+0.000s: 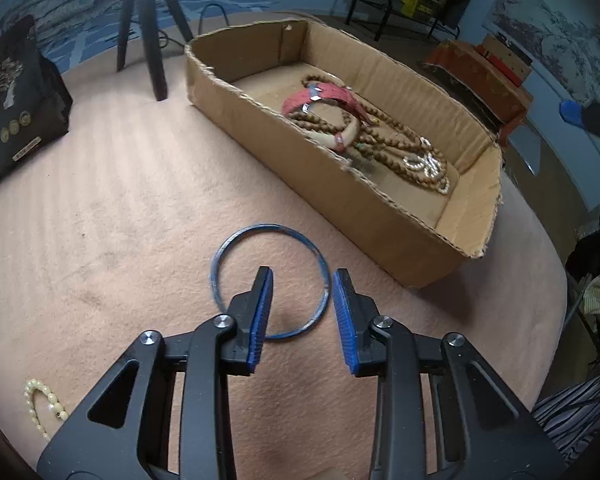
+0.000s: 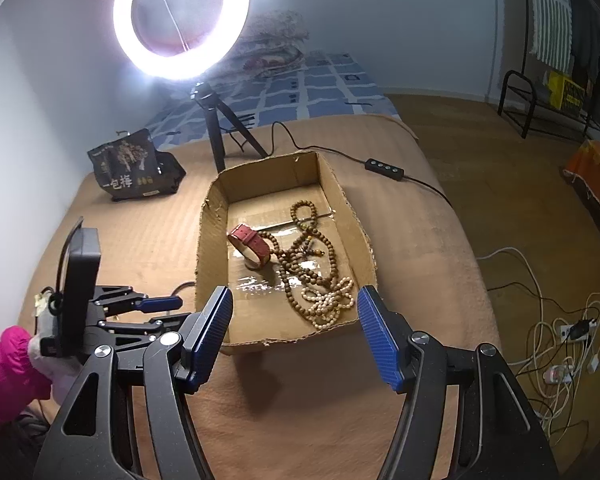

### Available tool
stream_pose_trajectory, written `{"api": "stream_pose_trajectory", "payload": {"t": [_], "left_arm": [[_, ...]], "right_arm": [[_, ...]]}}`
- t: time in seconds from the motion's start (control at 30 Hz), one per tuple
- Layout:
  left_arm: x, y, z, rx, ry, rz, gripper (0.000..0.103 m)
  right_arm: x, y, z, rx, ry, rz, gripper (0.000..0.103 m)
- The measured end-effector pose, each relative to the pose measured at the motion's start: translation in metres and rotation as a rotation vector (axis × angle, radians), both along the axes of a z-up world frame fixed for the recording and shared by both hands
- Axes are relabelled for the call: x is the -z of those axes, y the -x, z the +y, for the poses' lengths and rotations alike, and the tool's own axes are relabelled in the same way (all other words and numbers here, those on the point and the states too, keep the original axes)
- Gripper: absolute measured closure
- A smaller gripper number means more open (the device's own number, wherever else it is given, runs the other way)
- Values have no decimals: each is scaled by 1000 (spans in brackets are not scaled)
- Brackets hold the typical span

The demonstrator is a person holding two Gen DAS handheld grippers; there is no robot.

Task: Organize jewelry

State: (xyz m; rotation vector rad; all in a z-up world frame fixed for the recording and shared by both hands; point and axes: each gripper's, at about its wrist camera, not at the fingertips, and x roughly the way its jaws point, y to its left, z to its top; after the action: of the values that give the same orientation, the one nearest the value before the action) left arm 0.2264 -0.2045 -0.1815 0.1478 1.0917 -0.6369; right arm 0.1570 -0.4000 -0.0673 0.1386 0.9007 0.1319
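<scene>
Left of the left gripper's (image 1: 302, 280) fingers, a pale bead bracelet (image 1: 44, 404) lies on the pink surface (image 1: 120, 220). The fingers stand apart, astride the right arc of a blue bangle (image 1: 270, 280): one tip inside the ring, the other just outside; whether either touches it is hard to tell. Ahead and right of them sits the cardboard box (image 1: 380, 216), holding a red strap (image 1: 320, 96) and brown beads (image 1: 384, 148). The right gripper (image 2: 296, 300) hangs with fingers wide apart, the box (image 2: 212, 240) ahead between them.
</scene>
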Motion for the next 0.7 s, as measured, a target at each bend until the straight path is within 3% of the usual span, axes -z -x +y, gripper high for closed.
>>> {"api": "stream_pose_trajectory", "payload": {"t": [0.07, 0.13, 0.2, 0.33, 0.43, 0.53, 0.7], "left_arm": [[-2, -3, 3, -22, -16, 8, 37], [-6, 0, 7, -26, -26, -30, 30], [-4, 1, 4, -17, -71, -49, 28], [9, -1, -4, -12, -79, 13, 27], [14, -1, -11, -12, -97, 8, 27], [15, 0, -18, -8, -107, 1, 21], [29, -8, -20, -62, -210, -33, 20]], "right_arm": [[0, 1, 2, -5, 6, -3, 39], [1, 2, 2, -11, 9, -4, 39], [2, 1, 3, -18, 11, -3, 39], [2, 1, 8, -35, 29, -8, 39], [1, 1, 13, -47, 57, -13, 39], [1, 2, 15, -56, 63, -11, 39], [2, 1, 17, -62, 65, -7, 39]]}}
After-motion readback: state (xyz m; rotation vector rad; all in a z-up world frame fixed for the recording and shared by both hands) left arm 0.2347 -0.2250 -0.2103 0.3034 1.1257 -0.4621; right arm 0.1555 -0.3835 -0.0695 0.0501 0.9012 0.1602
